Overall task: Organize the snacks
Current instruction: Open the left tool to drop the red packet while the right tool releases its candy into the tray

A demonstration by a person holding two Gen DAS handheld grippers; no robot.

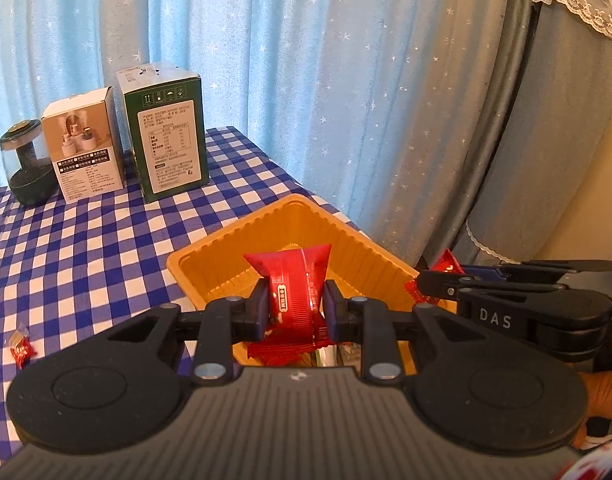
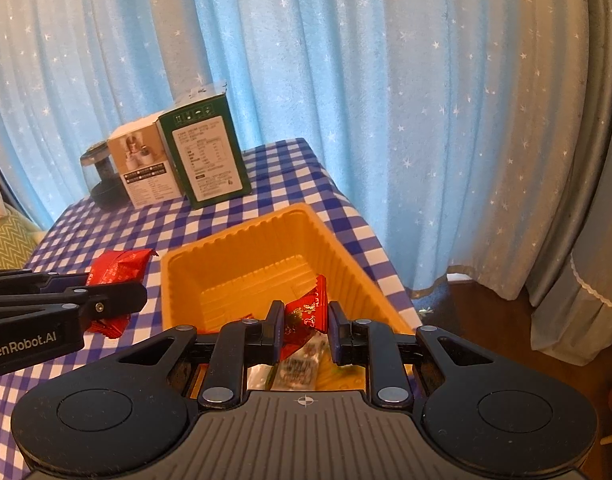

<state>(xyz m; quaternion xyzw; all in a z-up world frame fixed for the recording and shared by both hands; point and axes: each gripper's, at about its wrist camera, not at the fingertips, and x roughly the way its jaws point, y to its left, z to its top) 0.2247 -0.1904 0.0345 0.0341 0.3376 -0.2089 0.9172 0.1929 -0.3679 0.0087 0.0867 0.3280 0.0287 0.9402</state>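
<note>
L gripper (image 1: 297, 304): I've got it clamped on a red snack packet (image 1: 296, 284); jaws nearly together, pads pressing both sides of the wrapper. Packet stands upright betw. the fingers, top edge flared out above them.
L packet position: hangs over the near part of the orange tray (image 1: 345, 240), above the tray's floor, not resting on it as far as I can see.
R gripper (image 2: 306, 326): also closed tight, on a smaller red candy packet (image 2: 306, 316) w/ gold print. Packet tilted, one corner sticking up past the fingertips.
R packet position: over the near-right part of the same tray, close to the front wall.
Tray: orange plastic, ribbed walls, sits on the blue/white check tablecloth (image 1: 86, 240) near the table's right edge. Far half of the floor bare; some wrappers (clear + green-ish) lie at the near end, mostly hidden behind my grippers, so can't tell what they are.
Grippers rel. to each other: side by side, L one to the left of the R, each visible in the other's cam.
Loose item: one small red candy (image 1: 22, 346) on the cloth, well left of the tray.
Background: green box (image 1: 166, 140), white box (image 1: 86, 148), dark glass jar (image 1: 26, 164) in a row at the table's far side; blue star curtain (image 1: 306, 80) behind.
</note>
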